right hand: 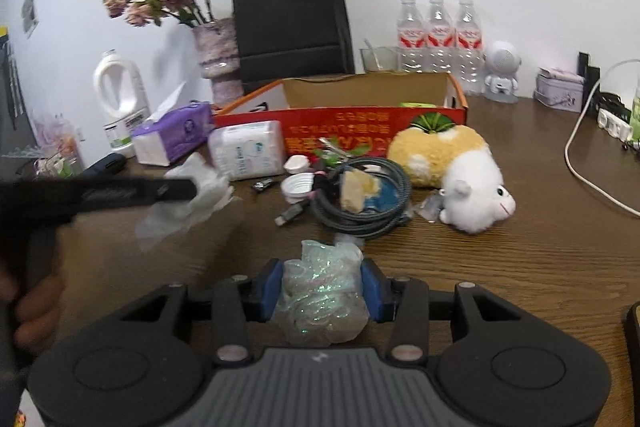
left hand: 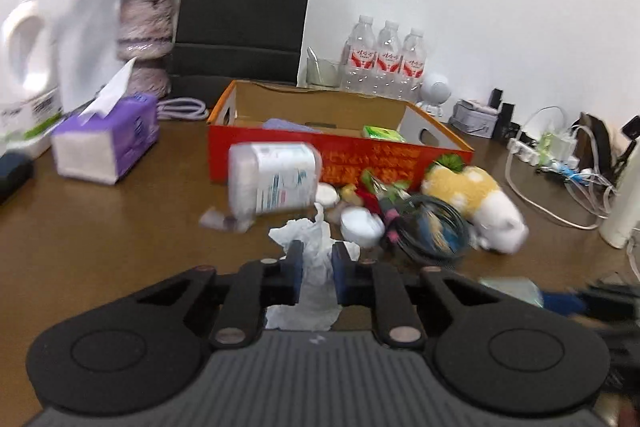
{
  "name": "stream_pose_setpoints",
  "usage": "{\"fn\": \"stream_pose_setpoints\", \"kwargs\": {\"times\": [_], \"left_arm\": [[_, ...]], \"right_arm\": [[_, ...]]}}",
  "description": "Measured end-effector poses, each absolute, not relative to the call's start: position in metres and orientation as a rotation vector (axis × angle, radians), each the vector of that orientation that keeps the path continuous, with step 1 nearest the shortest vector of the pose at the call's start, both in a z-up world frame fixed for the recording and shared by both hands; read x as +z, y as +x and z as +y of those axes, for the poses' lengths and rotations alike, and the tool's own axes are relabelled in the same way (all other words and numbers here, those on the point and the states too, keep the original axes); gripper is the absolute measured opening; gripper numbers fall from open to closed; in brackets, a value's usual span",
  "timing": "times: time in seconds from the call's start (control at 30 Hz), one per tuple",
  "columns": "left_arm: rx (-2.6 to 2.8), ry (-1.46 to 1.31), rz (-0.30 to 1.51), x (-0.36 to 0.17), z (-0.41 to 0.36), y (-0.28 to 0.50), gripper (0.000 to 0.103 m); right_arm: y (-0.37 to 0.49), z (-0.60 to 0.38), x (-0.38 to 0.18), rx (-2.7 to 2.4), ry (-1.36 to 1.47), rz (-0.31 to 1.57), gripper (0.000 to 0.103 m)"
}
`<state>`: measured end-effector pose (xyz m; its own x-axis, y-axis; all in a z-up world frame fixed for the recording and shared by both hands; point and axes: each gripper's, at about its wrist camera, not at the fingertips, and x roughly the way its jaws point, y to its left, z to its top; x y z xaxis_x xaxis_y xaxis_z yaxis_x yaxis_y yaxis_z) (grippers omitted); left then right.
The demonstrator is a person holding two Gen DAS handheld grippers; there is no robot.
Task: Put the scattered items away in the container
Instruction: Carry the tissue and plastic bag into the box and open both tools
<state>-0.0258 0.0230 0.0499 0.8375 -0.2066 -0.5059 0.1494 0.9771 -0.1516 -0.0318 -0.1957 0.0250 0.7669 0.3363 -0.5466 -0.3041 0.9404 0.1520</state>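
The left gripper [left hand: 316, 267] is pinching a crumpled tissue [left hand: 316, 239] above the table, short of the red box [left hand: 340, 159]. The right gripper [right hand: 323, 287] is clamping a glittery plastic bag [right hand: 322, 291]. Both appear light, soft, crushable; mid-bunch holds suit.

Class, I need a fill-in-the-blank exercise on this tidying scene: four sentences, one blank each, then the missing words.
1. The left gripper is shut on a crumpled white ____.
2. The right gripper is shut on a glittery ____ bag.
3. The red cardboard box stands on a ____ wooden table.
4. Behind the box stand ____ water bottles side by side.

Missing words: tissue; plastic; brown; three
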Motion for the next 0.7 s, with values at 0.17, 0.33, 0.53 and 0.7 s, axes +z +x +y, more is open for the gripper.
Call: {"fn": "stream_pose_setpoints", "kwargs": {"times": [0.17,0.33,0.53,0.7], "left_arm": [[-0.190,-0.116,0.579,0.042,0.020,-0.069,0.016],[-0.185,-0.110,0.564,0.036,0.012,-0.099,0.016],[-0.173,-0.102,0.487,0.045,0.008,-0.127,0.016],[-0.175,-0.098,0.450,0.053,0.010,-0.130,0.016]], "right_arm": [[-0.054,-0.188,0.029,0.373,0.049,0.587,0.041],[-0.079,-0.183,0.025,0.389,0.023,0.581,0.041],[-0.104,-0.188,0.027,0.373,0.021,0.531,0.041],[-0.110,-0.194,0.037,0.353,0.041,0.463,0.041]]}}
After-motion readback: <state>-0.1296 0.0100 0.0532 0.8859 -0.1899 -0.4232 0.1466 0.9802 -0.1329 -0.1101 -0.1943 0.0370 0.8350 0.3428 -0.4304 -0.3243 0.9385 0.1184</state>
